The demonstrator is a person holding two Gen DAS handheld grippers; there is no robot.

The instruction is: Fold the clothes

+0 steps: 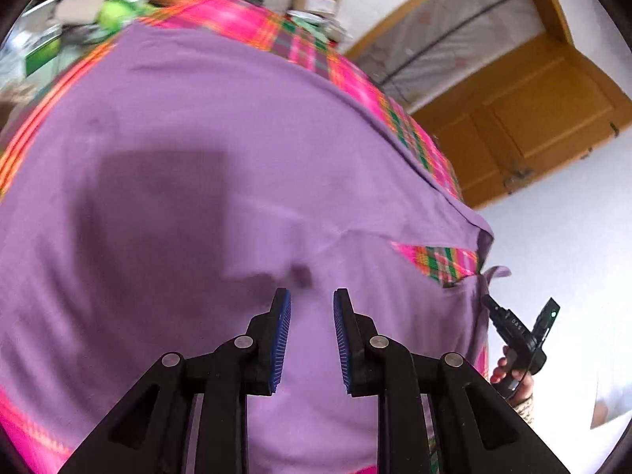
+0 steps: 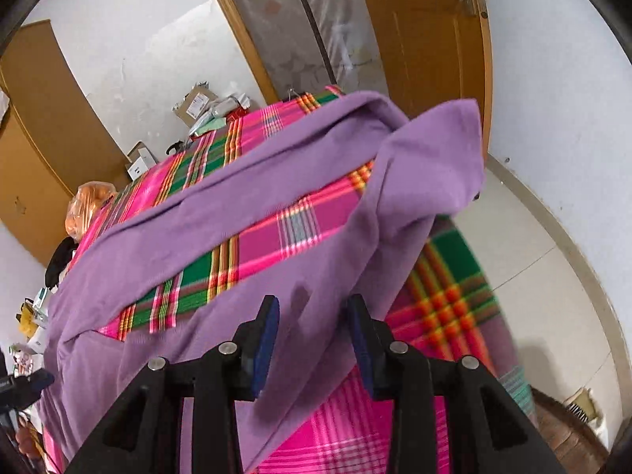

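**Purple garment spread on a plaid-covered surface, both grippers open above it**

A purple garment [image 1: 221, 126] lies spread over a surface covered by a bright pink, green and orange plaid cloth [image 1: 308, 43]. In the left wrist view the purple fabric fills most of the picture, fairly flat with shallow wrinkles and a dark shadow across its middle. Its right edge runs along the edge of the surface, where a small patch of plaid shows through a gap in the fabric.

The left gripper [image 1: 312, 339] is over the garment with its two fingers spread apart; blue ribbed pads [image 1: 281, 339] face each other and nothing is between them. At the right edge of this view a hand [image 1: 511, 375] holds the handle of the other tool, just beside the hanging edge of the fabric.

In the right wrist view the garment's sleeve [image 2: 430, 166] appears lifted or bunched at the corner of the surface, though motion blur makes its exact lie hard to tell. A wide band of plaid cloth shows between two strips of purple. The right gripper [image 2: 314, 343] also has its fingers spread, with purple fabric behind the gap and nothing pinched.

Beyond the surface stand cardboard boxes [image 2: 195, 104], a white wall and a wooden door [image 2: 426, 31].
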